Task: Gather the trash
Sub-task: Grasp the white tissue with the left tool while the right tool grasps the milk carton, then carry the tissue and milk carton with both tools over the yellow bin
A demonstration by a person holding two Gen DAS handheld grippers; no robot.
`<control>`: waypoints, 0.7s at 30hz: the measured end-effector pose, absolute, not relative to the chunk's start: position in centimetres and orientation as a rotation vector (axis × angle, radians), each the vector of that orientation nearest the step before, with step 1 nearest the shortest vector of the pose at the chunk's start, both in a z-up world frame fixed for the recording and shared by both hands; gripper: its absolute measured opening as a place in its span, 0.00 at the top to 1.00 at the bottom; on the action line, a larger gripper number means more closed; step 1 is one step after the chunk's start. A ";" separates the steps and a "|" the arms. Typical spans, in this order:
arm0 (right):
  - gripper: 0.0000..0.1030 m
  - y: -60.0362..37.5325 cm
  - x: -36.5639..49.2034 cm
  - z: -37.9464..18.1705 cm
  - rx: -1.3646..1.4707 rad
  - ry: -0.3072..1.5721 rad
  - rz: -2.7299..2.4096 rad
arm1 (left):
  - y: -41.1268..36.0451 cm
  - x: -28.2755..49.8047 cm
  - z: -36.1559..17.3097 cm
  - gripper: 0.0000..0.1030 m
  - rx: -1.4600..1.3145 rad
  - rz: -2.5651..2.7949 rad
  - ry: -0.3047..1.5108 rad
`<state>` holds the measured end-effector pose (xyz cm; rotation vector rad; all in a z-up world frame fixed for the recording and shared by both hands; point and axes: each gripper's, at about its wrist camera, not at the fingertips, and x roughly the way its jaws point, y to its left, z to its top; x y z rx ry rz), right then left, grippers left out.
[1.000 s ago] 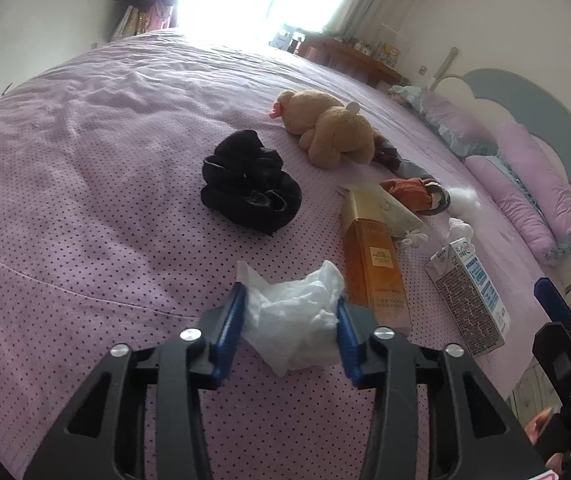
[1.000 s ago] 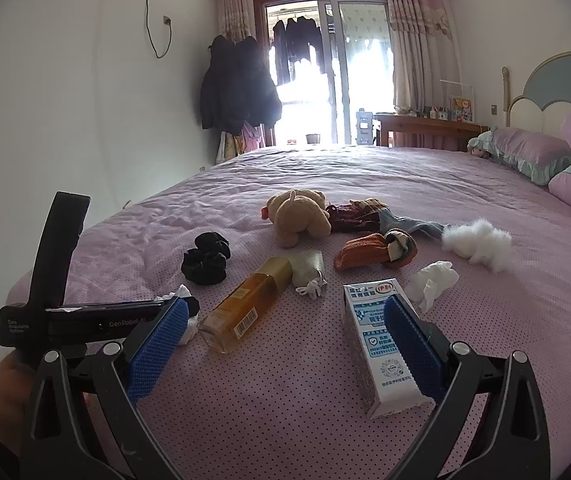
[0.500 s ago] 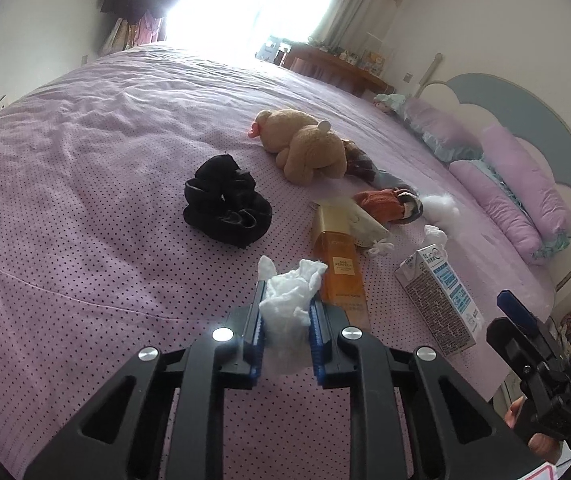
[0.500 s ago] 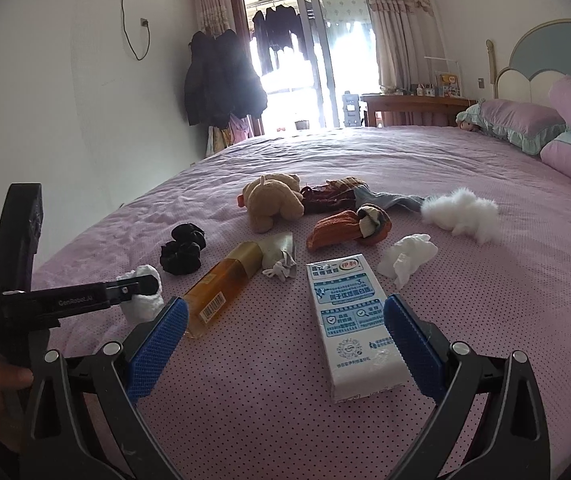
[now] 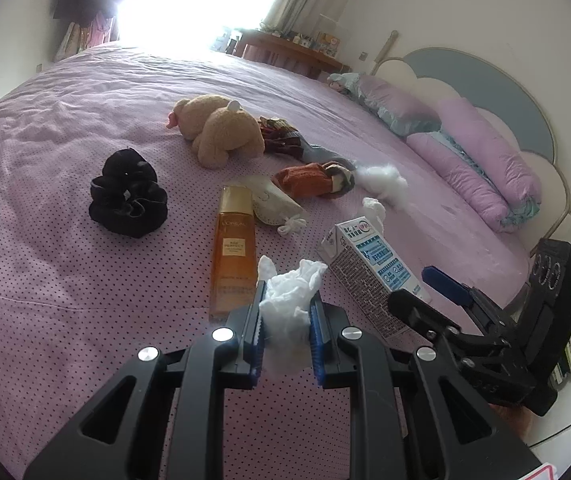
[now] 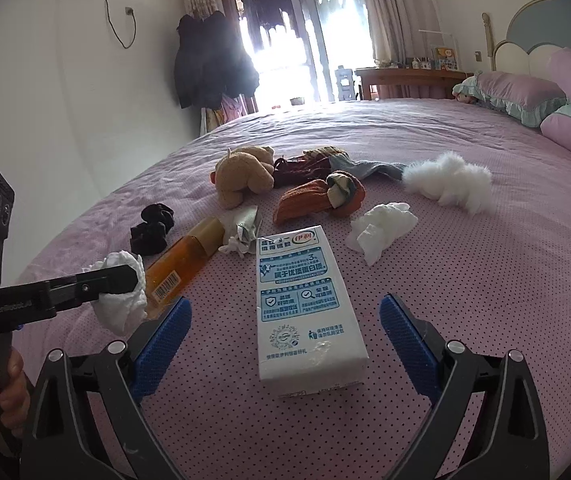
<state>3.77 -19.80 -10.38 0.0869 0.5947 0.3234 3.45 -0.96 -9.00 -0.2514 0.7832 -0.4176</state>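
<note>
The bed (image 6: pixel 485 320) carries all items; no bin or bag shows in either view, so nothing can be judged as collected yet.

Remaining trash, largest first:
- Milk carton (image 6: pixel 305 304): lies flat on the cover, directly ahead of the right gripper (image 6: pixel 283 330) and between its two fingers. The jaws have just been closing slightly but stand wide, with the pads clear of both carton sides. Status: not grasped.
- Second crumpled tissue (image 6: pixel 381 228): ahead of the right gripper, beyond the carton and off to its right. Status: untouched.

Item in hand:
- Crumpled tissue (image 5: pixel 289 304): clenched between the pads of the left gripper (image 5: pixel 285 334) and lifted clear of the cover, as the right wrist view shows. Status: picked up, not yet deposited.

Judgement: the task is at an early stage. One piece is secured, the carton pickup is about to begin, and one tissue remains. The bottle (image 5: pixel 232 248), just ahead-left of the left gripper, may not count as trash.
</note>
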 end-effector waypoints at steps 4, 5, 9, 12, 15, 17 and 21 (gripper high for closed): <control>0.48 -18.9 5.7 -11.8 0.030 0.663 0.292 | -1.6 3.2 -9.0 0.81 -0.238 -0.433 0.789; 0.48 -18.8 5.9 -12.1 0.024 0.663 0.290 | -1.7 3.2 -8.9 0.81 -0.232 -0.437 0.788; 0.49 -19.1 5.6 -12.0 0.038 0.650 0.277 | -2.4 2.9 -8.8 0.81 -0.215 -0.462 0.787; 0.49 -20.7 4.9 -11.8 0.140 0.654 0.305 | -3.3 2.7 -8.9 0.81 -0.207 -0.494 0.792; 0.49 -22.5 3.3 -11.1 0.212 0.634 0.313 | -4.6 2.5 -8.8 0.81 -0.203 -0.537 0.801; 0.49 -24.0 1.7 -10.4 0.246 0.607 0.305 | -5.8 2.3 -8.8 0.81 -0.193 -0.568 0.805; 0.49 -27.0 -2.0 -9.1 0.268 0.561 0.256 | -9.0 1.7 -8.8 0.81 -0.165 -0.645 0.818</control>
